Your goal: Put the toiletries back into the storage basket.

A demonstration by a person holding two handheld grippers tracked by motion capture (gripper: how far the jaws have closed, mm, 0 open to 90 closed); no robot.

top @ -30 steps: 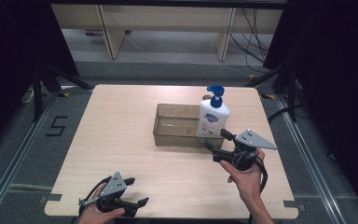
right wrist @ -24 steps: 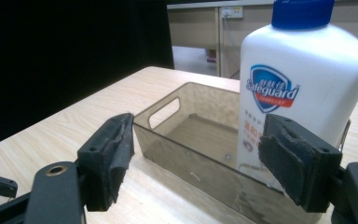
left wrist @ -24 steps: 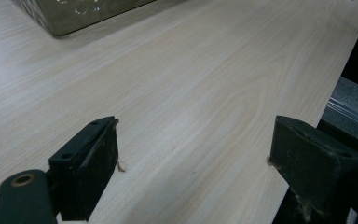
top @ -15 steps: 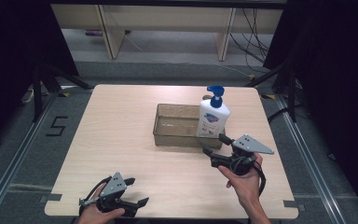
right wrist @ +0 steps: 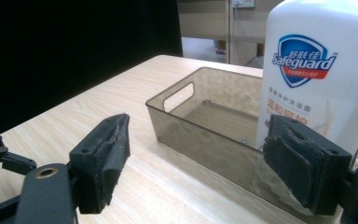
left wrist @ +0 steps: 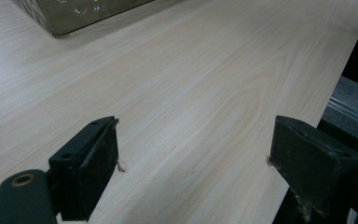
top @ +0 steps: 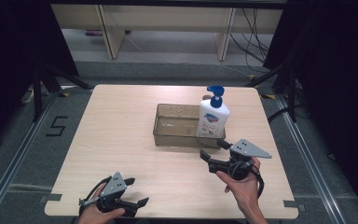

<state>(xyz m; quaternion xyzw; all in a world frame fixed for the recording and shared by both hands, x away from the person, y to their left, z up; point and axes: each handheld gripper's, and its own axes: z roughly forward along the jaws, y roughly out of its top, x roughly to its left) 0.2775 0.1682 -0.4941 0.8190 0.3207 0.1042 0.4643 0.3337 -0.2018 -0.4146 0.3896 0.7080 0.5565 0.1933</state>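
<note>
Currently the soap bottle [top: 212,117] stands upright in the right end of the clear bin [top: 177,126], mid-table. Right hand-held gripper [top: 214,150] just near of it, jaws just been opening, nothing between them. Left hand-held gripper [top: 137,193] open, idle at the near edge. Risk: tall, top-heavy bottle, so a jaw clipping it tips it over the bin wall.

Soap bottle [right wrist: 317,70] is cropped at top and right; its lower label print is unreadable.
</note>
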